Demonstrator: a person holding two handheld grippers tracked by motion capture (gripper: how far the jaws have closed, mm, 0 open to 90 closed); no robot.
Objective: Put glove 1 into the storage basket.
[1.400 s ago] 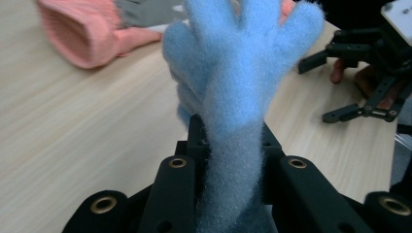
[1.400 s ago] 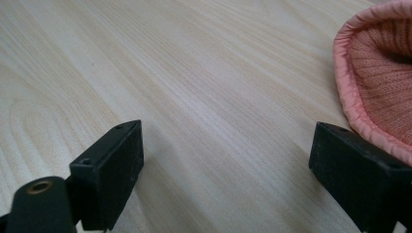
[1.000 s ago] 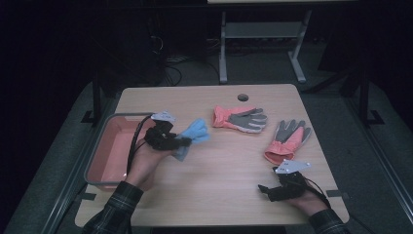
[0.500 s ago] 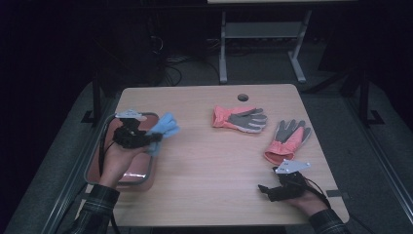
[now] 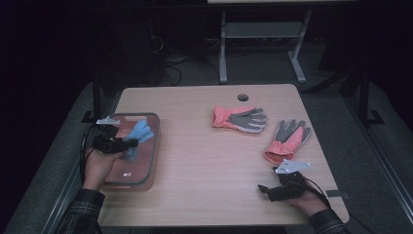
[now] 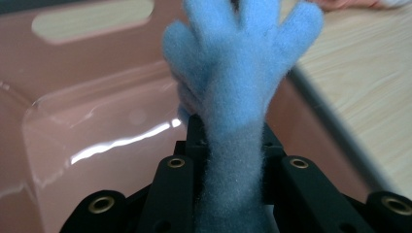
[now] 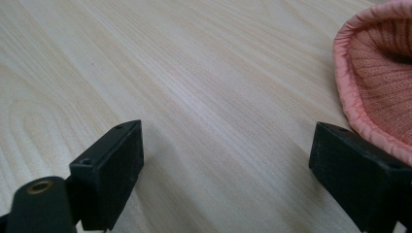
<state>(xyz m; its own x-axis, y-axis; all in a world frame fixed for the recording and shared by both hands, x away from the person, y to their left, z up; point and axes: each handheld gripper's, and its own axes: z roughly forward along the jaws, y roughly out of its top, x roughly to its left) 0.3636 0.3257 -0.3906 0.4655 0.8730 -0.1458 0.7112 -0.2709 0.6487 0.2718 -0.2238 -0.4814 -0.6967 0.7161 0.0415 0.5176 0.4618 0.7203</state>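
The left tongs [image 5: 127, 143] are clamped on a fluffy blue glove [image 5: 137, 136], the two black jaws pressing on its narrow cuff end from either side. In the left gripper view the blue glove [image 6: 238, 111] stands up out of the jaws with its fingers spread above, and behind it lies the glossy inner wall of a pink bin [image 6: 87, 141]. From above, the glove hangs over the pink bin [image 5: 152, 161], which sits at the left edge of the wooden table [image 5: 209, 170]; the glove's fingers point toward the bin's far right corner, above its floor rather than lying on it. The hand holding these tongs reaches across the bin's left side.

The right tongs [image 5: 265, 190] rest at the near right corner of the table with the jaws standing wide apart and nothing between them. In the right gripper view bare wood shows between the jaws, and the open pink cuff of a glove [image 7: 374, 82] lies just beside the right-hand jaw; whether it touches I can't tell.

That is the nearer of two pink and grey work gloves: one [image 5: 287, 141] lies just beyond the right tongs, fingers pointing away, and the other [image 5: 240, 118] lies flat near the middle far side, fingers to the right. Both are well apart from the bin. A small dark hole [image 5: 242, 97] sits in the tabletop near the far edge. Beyond the table stands a pale metal frame [image 5: 263, 34] on the dark floor.
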